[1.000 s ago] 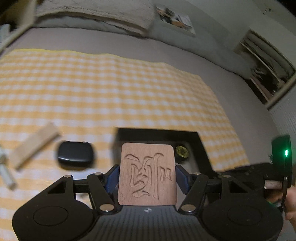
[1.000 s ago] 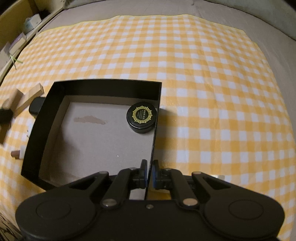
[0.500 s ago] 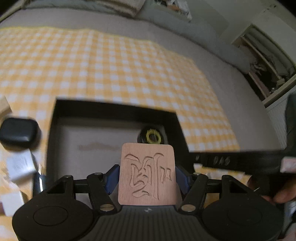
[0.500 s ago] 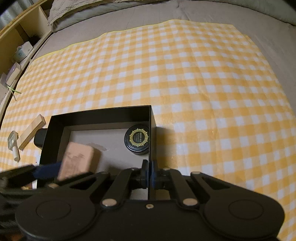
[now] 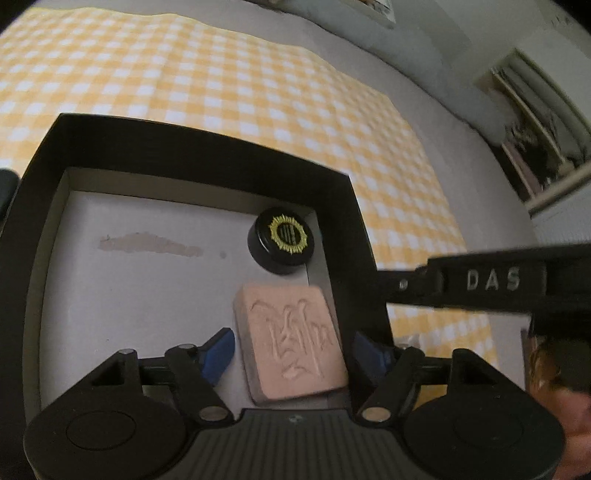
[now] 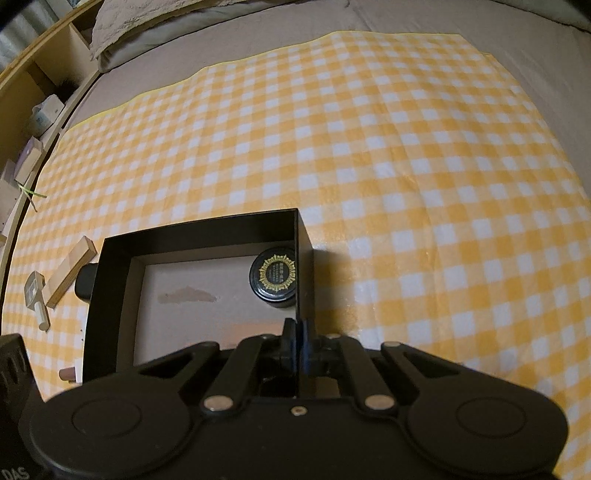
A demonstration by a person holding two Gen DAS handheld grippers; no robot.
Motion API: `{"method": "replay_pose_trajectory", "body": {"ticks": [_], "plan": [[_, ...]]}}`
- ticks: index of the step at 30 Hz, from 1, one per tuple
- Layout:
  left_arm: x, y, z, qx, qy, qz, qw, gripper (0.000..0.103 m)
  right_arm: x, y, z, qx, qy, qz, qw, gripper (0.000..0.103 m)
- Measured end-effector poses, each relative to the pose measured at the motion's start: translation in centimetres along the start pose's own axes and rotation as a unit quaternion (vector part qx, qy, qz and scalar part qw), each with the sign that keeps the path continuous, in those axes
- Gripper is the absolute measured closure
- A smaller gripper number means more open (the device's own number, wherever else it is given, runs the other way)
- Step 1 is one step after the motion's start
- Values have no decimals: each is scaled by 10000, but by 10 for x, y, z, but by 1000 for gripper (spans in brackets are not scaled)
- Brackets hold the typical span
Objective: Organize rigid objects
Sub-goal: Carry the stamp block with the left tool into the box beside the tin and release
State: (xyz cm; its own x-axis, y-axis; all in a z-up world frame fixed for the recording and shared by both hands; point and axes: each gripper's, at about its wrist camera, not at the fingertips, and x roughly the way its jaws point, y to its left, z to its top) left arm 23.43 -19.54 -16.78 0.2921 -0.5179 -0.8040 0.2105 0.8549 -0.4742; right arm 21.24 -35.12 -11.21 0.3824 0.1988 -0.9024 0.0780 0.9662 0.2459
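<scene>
Left gripper [image 5: 291, 350]: black plastic body, blue-padded jaws spread wide, with clear gaps on both sides of the tile. Carved wooden tile [image 5: 291, 341]: pale reddish, square with rounded corners, relief-cut character on its face; seen slightly blurred and tilted between the spread jaws, inside the box near its right wall, apparently lying on the floor. Right gripper [image 6: 297, 341]: black, jaws pressed together, pinching the thin right wall of the box. Box [image 5: 207, 147]: shallow, rectangular, matte black card walls, pale grey card floor bearing a brownish scuff. Round tin [image 5: 283, 240]: black, low cylinder, gold sunburst emblem on the lid; placed in the far right corner of the box, just beyond the tile. Cloth [image 6: 369, 155]: yellow-and-white gingham, lightly creased, spread beneath the box over a grey bed [image 6: 221, 37]. Left of the box, on the cloth: a plain wooden block [image 6: 72, 271], a small black case [image 6: 85, 284] touching the box wall, and a small pale handled item [image 6: 35, 299]. Beyond: a pillow [image 6: 147, 26] and wooden shelving [image 6: 33, 103] at the far left.
</scene>
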Motion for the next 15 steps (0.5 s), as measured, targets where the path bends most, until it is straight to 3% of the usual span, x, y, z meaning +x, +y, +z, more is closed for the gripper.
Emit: {"method": "replay_pose_trajectory", "body": {"ticks": [3, 10, 15], "plan": [[-2, -3, -2, 220, 94, -6, 9997, 32, -1, -1, 0, 14, -17, 36, 10000, 99], [-5, -3, -11, 505, 481, 229, 9973, 52, 0, 2, 0, -43, -33, -24, 10000, 99], [-4, -7, -14, 861, 601, 353, 9938, 56, 1, 3, -1, -77, -23, -57, 10000, 99]]}}
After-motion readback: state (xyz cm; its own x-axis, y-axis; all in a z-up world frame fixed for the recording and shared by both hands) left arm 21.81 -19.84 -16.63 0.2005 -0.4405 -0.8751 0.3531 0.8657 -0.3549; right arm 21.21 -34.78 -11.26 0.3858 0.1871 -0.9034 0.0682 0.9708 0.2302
